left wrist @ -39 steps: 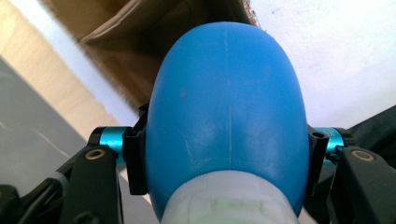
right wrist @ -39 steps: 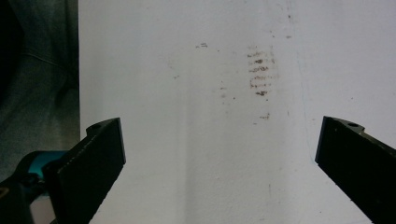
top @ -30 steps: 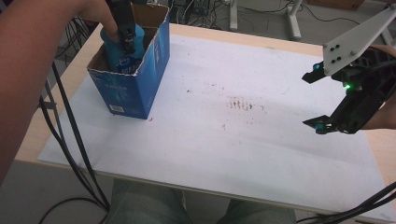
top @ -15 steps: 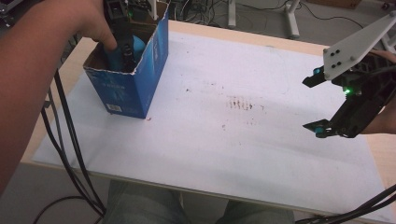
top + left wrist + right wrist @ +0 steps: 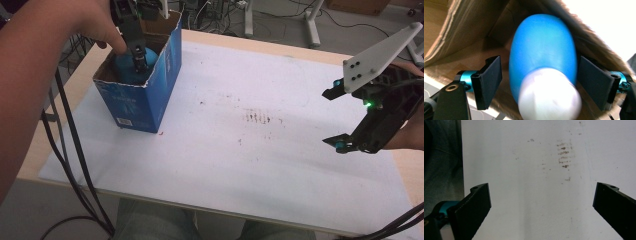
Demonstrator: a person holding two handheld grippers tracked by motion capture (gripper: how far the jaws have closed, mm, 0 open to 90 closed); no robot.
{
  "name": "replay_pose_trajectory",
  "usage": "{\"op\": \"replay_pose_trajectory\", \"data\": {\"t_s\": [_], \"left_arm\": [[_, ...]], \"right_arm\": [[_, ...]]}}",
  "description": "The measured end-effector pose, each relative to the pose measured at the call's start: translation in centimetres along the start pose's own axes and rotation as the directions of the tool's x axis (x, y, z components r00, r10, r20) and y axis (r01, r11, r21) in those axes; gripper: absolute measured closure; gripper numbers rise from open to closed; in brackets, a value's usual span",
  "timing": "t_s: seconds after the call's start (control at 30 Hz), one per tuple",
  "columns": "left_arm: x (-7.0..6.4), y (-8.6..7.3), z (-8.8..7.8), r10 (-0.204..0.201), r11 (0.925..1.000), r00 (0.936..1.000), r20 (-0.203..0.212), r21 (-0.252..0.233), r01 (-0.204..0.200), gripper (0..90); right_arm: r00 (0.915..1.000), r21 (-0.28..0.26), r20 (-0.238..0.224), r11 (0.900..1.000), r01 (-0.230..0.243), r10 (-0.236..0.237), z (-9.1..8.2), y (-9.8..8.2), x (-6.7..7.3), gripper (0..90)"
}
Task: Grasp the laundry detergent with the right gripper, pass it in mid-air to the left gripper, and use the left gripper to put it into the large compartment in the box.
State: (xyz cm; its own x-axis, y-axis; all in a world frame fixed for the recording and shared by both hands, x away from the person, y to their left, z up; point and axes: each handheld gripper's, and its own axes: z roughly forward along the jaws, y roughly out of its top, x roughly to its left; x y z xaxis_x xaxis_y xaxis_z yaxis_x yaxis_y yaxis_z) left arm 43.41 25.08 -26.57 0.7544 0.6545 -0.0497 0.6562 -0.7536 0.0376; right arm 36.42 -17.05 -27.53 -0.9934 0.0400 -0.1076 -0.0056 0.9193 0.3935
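- At the far left of the counter (image 5: 280,165), an open blue cardboard box (image 5: 150,95) stood upright on the white sheet (image 5: 225,170) that covered most of the top.
- Inside the box sat a blue bottle (image 5: 542,50) with a white cap (image 5: 549,96), the cap end toward the left gripper's camera.
- The left gripper (image 5: 137,52) reached down into the box from above; its jaws had just been opening, and in the left gripper view they stood on either side of the bottle with a gap on each side, the pads not pressing on it.
- A hand (image 5: 102,25) held that gripper at the box's top edge, its forearm coming in from the lower left.
- Over the right side of the counter, well apart from the box, the right gripper (image 5: 337,117) hung above the sheet with its jaws spread wide and nothing between them.
- Brown smudges (image 5: 257,118) marked the sheet near its middle, between box and right gripper.
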Motion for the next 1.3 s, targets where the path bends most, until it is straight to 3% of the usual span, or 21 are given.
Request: {"op": "replay_pose_trajectory", "data": {"t_s": [0.17,0.27,0.43,0.57,0.87,1.0,1.03,1.1,1.17,1.3], "left_arm": [[-0.4,-0.1,-1.4,-0.004,1.0,0.9999,-0.016,-0.005,0.004,19.7],[-1.2,-0.2,-3.3,0.012,0.9996,0.9994,-0.034,-0.026,-0.012,17.9],[-3.0,-0.1,-5.2,0.074,0.9971,0.9959,-0.052,-0.014,-0.075,13.7],[-4.5,0.3,-6.5,0.127,0.9909,0.9906,-0.05,-0.038,-0.129,11.4],[-7.6,1.8,-7.5,0.236,0.9701,0.9711,-0.039,-0.049,-0.237,9.0],[-9.0,2.5,-7.6,0.287,0.9562,0.9574,-0.031,-0.049,-0.288,7.2],[-9.0,2.5,-7.6,0.287,0.9562,0.9574,-0.031,-0.049,-0.288,7.2],[-9.9,3.0,-7.5,0.321,0.9461,0.9469,-0.02,-0.041,-0.321,7.2],[-10.2,3.1,-7.4,0.329,0.9432,0.9441,-0.019,-0.041,-0.33,7.1],[-11.2,3.8,-7.1,0.363,0.9307,0.9315,-0.015,-0.037,-0.364,6.0]], "right_arm": [[1.0,-0.003,0.0,1.0,0.001,-0.001,-0.1,-0.1,0.1,0.6],[1.0,-0.011,0.002,1.0,0.004,-0.004,-0.4,0.0,0.0,0.6],[1.0,-0.018,0.001,1.0,0.006,-0.006,-1.0,0.0,-0.1,0.6],[1.0,-0.021,-0.003,1.0,0.006,-0.006,-1.4,0.1,-0.3,0.7],[0.9999,0.0,-0.008,1.0,0.007,-0.007,-1.8,0.3,-0.3,0.7],[0.9998,0.015,-0.018,1.0,0.006,-0.006,-1.9,0.2,-0.4,0.6],[0.9998,0.015,-0.018,1.0,0.006,-0.006,-1.9,0.2,-0.4,0.6],[0.9996,0.024,-0.028,1.0,0.006,-0.005,-1.8,0.2,-0.5,0.6],[0.9995,0.025,-0.031,1.0,0.006,-0.005,-1.8,0.2,-0.5,0.6],[0.999,0.036,-0.043,0.999,0.011,-0.009,-1.7,0.3,-0.4,0.7]]}}
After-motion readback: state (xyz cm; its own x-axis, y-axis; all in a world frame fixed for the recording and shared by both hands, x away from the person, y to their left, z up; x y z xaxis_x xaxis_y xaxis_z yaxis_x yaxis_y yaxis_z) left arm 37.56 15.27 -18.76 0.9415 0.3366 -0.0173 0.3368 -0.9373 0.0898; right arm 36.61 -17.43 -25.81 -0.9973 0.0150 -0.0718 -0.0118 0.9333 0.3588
